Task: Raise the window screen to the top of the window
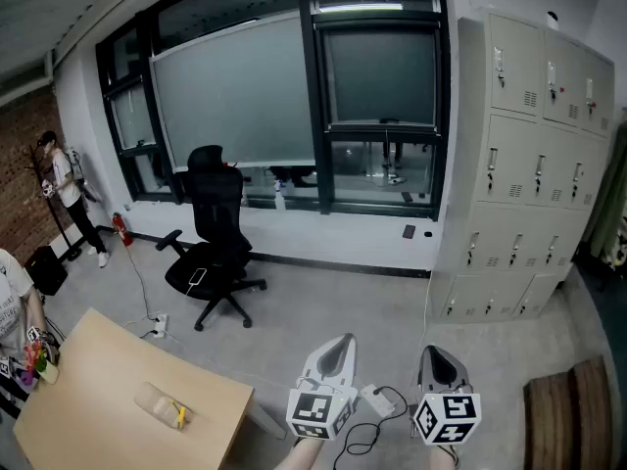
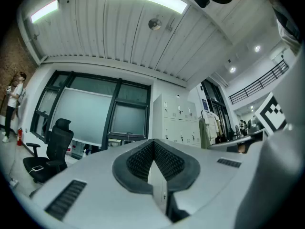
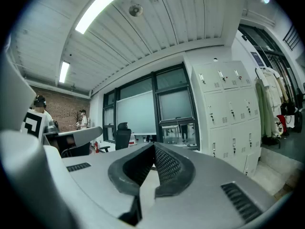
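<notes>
Right, both tools are low in the head view, well back from the window. The left gripper [image 1: 342, 341] has its jaws shut tight with nothing in them, and so does the right gripper [image 1: 434, 352]. The window screen [image 1: 380, 74] is far ahead in the narrow right pane, pulled partway down. A wider screen [image 1: 235, 91] hangs left of it, behind the office chair [image 1: 216, 233]. Lockers [image 1: 529, 164] stand to the right.

Office: black swivel chair [image 1: 216, 243], grey metal lockers [image 1: 534, 164], wooden desk [image 1: 98, 370], large windows [image 1: 380, 76].
</notes>
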Demonstrator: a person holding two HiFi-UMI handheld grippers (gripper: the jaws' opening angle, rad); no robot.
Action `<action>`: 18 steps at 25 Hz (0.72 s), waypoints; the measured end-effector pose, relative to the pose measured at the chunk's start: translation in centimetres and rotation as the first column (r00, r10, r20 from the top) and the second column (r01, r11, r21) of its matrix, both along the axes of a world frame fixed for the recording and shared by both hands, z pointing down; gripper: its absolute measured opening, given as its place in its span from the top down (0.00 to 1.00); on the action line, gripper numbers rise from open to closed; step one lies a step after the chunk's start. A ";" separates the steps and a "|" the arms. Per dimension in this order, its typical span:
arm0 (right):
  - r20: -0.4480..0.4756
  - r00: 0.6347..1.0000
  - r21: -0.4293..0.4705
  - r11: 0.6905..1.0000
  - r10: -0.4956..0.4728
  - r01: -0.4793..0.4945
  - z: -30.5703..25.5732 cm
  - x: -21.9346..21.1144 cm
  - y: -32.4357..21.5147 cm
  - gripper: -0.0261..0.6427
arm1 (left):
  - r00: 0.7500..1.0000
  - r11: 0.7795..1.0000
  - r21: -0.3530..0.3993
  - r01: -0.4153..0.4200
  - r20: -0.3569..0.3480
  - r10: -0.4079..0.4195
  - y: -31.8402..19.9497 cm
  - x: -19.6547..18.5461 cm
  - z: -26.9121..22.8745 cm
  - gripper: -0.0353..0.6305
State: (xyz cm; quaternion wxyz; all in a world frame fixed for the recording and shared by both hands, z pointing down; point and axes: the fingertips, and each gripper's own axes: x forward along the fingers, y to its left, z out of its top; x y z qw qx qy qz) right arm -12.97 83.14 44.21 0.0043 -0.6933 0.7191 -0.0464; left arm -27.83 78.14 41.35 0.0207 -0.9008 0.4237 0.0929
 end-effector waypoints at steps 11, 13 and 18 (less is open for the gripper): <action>-0.016 0.999 -0.002 0.999 -0.032 0.032 0.2 2.5 -1.3 0.95 | 0.999 0.999 0.015 0.029 -0.026 -0.028 -0.8 1.5 -0.4 0.94; -0.017 0.999 0.003 0.999 -0.049 0.049 0.0 2.8 -1.5 0.95 | 0.999 0.999 0.023 0.036 -0.040 -0.035 -1.0 1.6 -0.6 0.94; -0.041 0.997 -0.014 0.998 -0.070 0.069 0.5 3.9 -2.7 0.95 | 0.997 0.998 0.023 0.060 -0.044 -0.059 -2.5 1.6 -0.3 0.94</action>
